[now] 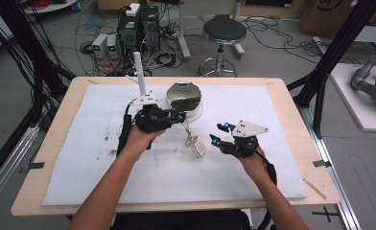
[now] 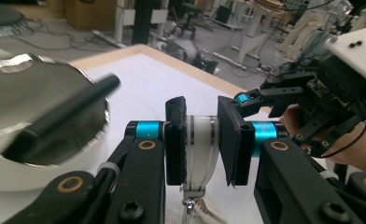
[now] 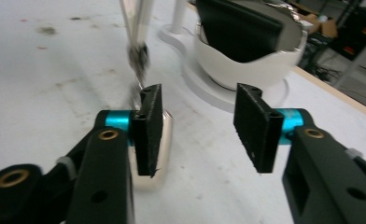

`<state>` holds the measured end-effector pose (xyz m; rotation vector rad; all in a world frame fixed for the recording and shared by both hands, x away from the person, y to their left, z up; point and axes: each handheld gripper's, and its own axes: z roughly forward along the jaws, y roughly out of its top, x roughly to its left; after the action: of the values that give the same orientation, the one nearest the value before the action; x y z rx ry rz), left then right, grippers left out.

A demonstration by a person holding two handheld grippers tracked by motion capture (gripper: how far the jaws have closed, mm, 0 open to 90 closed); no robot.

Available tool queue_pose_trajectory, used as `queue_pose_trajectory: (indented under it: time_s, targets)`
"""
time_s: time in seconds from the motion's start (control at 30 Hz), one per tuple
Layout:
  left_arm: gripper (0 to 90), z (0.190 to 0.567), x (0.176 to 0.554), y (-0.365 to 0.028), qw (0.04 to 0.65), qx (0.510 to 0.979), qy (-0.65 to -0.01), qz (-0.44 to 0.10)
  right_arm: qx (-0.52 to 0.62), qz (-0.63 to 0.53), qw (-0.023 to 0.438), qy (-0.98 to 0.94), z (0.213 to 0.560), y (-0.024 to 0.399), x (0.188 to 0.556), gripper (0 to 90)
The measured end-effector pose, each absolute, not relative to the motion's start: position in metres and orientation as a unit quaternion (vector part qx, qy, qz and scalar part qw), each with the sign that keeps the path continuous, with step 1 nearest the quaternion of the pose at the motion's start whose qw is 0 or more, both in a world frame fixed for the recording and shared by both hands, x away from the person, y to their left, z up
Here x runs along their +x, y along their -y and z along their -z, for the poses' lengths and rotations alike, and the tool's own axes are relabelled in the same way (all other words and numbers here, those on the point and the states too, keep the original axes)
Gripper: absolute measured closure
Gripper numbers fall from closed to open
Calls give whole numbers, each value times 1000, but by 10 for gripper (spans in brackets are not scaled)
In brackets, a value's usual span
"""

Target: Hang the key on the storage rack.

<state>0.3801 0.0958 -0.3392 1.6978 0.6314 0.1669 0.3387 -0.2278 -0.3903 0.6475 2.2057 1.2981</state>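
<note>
Left tongs [image 2: 202, 144] pinch a white strap [image 2: 200, 149], its clip and tag [image 1: 199, 145] hanging straight down (long axis vertical), just left of the half-open, empty right tongs [image 1: 218, 133], the nearer hand.

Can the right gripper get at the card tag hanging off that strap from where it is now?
Probably yes. The right gripper stands open just beside the tag, nothing between them. The left gripper pinches the strap higher up, clear of the tag.
</note>
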Motion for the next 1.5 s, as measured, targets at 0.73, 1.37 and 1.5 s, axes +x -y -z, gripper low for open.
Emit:
queue_pose_trajectory:
  time_s: [0.73,1.37,1.5]
  targets:
    - [731,264,390,-181,587,725,-310,-186,338,-437,285,-783,377,274,348,297]
    - [730,270,440,-214,608,699,-331,-179,342,-443,281,-780,380,279,350,298]
    - [730,275,447,-216,615,697,-327,-173,341,-444,279,-780,381,279,351,298]
